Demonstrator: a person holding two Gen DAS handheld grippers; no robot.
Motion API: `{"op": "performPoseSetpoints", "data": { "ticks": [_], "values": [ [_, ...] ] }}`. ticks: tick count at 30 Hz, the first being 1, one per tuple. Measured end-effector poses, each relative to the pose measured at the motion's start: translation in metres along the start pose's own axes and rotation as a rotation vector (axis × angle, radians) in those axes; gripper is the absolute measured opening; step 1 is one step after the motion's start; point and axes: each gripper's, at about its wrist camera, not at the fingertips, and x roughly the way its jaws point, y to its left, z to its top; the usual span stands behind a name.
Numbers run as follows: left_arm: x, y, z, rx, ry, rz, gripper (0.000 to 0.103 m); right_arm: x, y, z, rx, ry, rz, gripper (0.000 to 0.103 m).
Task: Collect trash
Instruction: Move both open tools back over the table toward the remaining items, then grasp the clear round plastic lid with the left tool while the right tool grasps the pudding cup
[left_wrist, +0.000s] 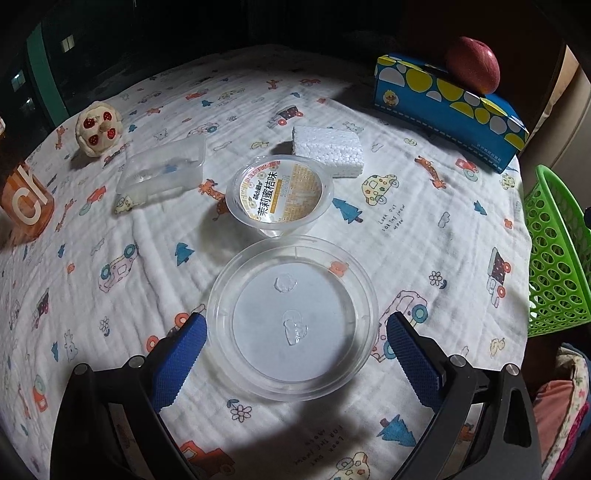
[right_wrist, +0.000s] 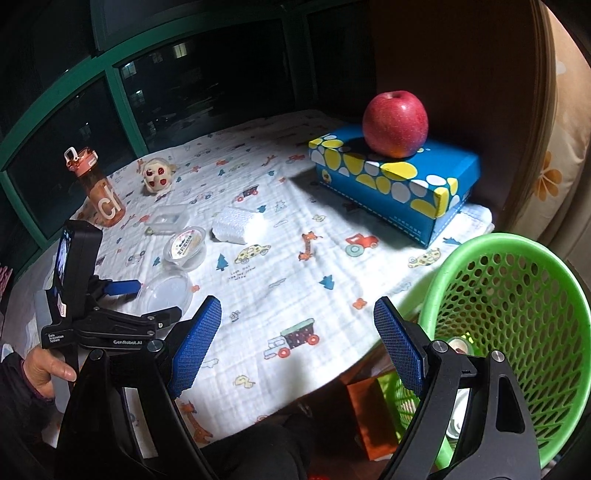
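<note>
Plastic lid (left_wrist: 293, 325) lies between the left gripper (left_wrist: 295, 347)'s wide-open, empty fingers; probably light, thin, slippery, so pinch its rim

Round clear lid (left_wrist: 293, 325): flat on cloth.
Jelly cup (left_wrist: 279, 194): sealed, tilted, touching lid's far rim.
Foam block (left_wrist: 327, 149): behind cup.
Clear tray (left_wrist: 162, 173): left.

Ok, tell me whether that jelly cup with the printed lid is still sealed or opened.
Sealed, as far as shows: the jelly cup stands upright on the tablecloth with its printed film flat across the whole rim. No peeled edge shows.
</note>
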Motion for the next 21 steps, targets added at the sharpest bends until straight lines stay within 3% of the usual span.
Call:
{"op": "performPoseSetpoints", "data": {
  "ticks": [11, 13, 21],
  "values": [
    [0.001, -0.002, -0.002, 0.018, -0.031, 0.015, 0.094, 0.006, 0.008, -0.001, -0.016, 0.011, 0.012, 0.084],
    [0.000, -0.002, -0.002, 0.016, -0.040, 0.020, 0.089, 0.007, 0.009, -0.002, -0.017, 0.014, 0.013, 0.084],
    [-0.010, 0.006, -0.008, -0.034, -0.047, -0.032, 0.087, 0.012, 0.015, -0.001, -0.026, 0.020, 0.029, 0.084]
  ]
}}
